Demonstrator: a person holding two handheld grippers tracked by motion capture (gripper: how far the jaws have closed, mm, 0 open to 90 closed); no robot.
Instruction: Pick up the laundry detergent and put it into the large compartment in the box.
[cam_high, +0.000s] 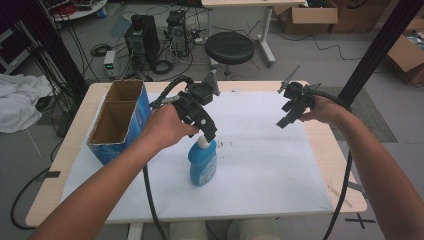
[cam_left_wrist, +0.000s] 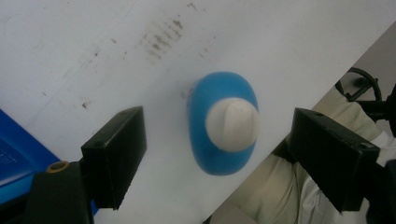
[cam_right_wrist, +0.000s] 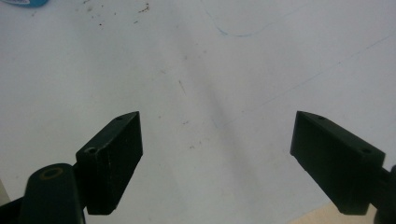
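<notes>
A blue bottle (cam_high: 203, 167) with a white cap (cam_high: 202, 142) stands upright on the white sheet (cam_high: 260, 160) near the table's middle. My left gripper (cam_high: 209, 134) hovers straight over the cap, pointing down. In the left gripper view the cap (cam_left_wrist: 232, 123) and the bottle's blue shoulders (cam_left_wrist: 219, 161) lie between the jaws, which stand wide apart and touch nothing; the left gripper (cam_left_wrist: 222, 140) is open. My right gripper (cam_high: 285, 121) hangs over the sheet's right part, open, with only bare sheet (cam_right_wrist: 210, 70) between its fingers (cam_right_wrist: 112, 154).
An open cardboard box (cam_high: 120, 120) with blue sides and two compartments stands at the table's left, close to my left forearm. Brown specks (cam_high: 225, 144) mark the sheet by the bottle. A black stool (cam_high: 230, 47) and computer cases (cam_high: 142, 40) stand on the floor beyond the table.
</notes>
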